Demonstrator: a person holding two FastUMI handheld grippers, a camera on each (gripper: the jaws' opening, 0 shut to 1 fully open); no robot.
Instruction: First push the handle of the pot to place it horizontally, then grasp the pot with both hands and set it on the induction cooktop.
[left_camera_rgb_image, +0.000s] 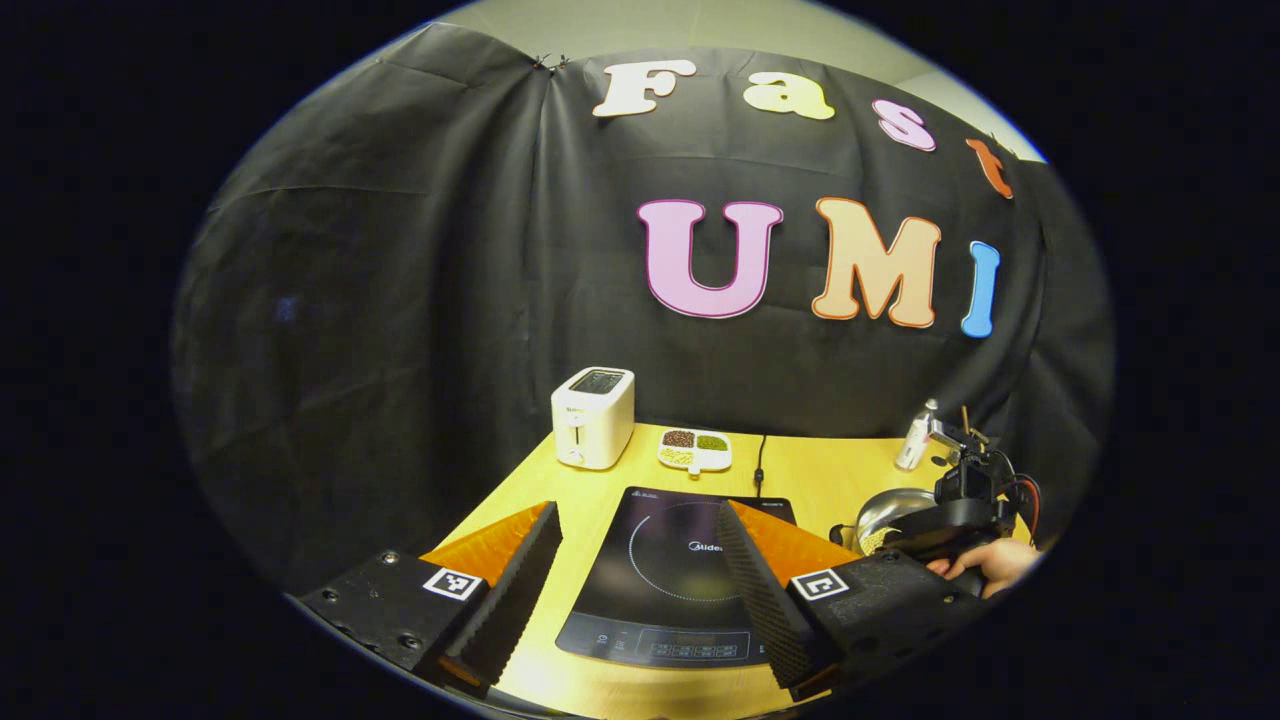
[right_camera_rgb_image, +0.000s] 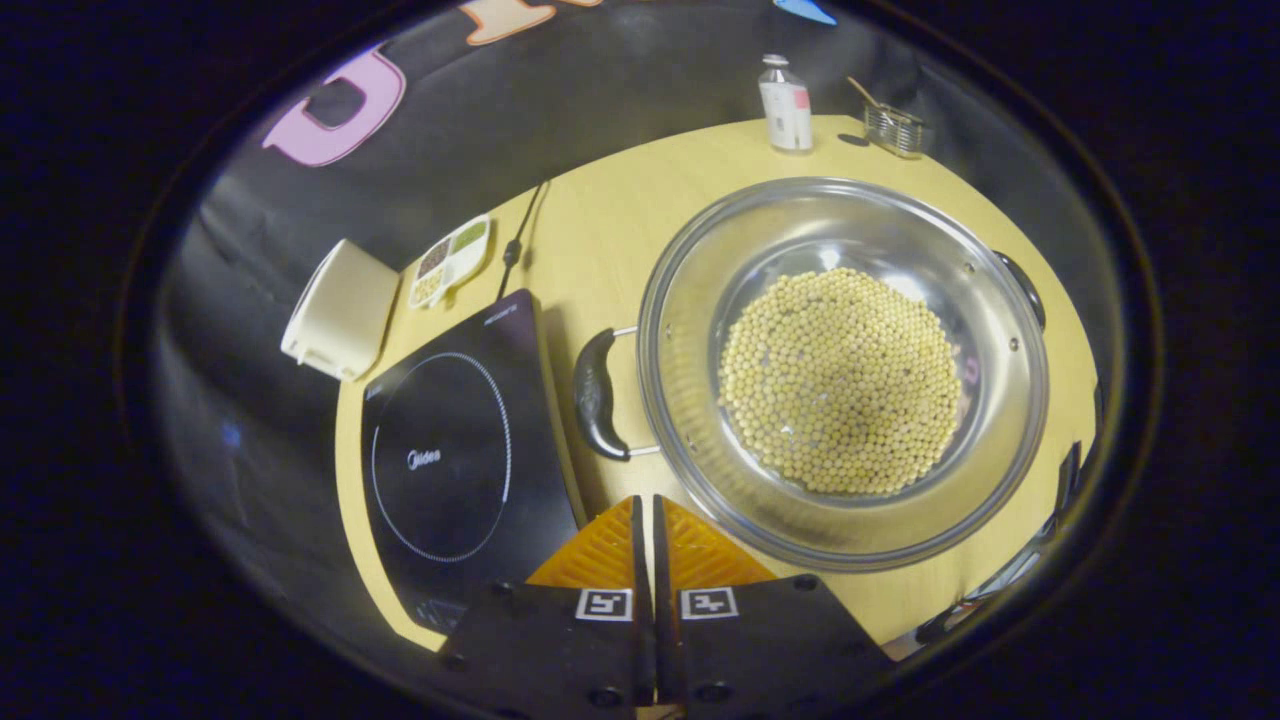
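Observation:
A steel pot (right_camera_rgb_image: 690, 330) with yellow beans (right_camera_rgb_image: 840, 385) in it stands on the wooden table (right_camera_rgb_image: 620, 220), to the right of the black induction cooktop (right_camera_rgb_image: 450, 450). One black handle (right_camera_rgb_image: 596, 395) faces the cooktop, the other handle (right_camera_rgb_image: 1022, 285) sits on the far rim. My right gripper (right_camera_rgb_image: 645, 505) is shut with nothing in it, hovering above the table just before the pot's near rim. My left gripper (left_camera_rgb_image: 638, 515) is open above the cooktop (left_camera_rgb_image: 680, 570). To its right I see the pot (left_camera_rgb_image: 888, 512) and the right gripper (left_camera_rgb_image: 960, 495) in a hand (left_camera_rgb_image: 990, 562).
A white toaster (left_camera_rgb_image: 593, 415) and a divided snack dish (left_camera_rgb_image: 695, 450) stand behind the cooktop, whose cord (left_camera_rgb_image: 759, 462) runs to the back. A small bottle (right_camera_rgb_image: 787, 105) and a wire holder (right_camera_rgb_image: 893, 128) are at the far right corner.

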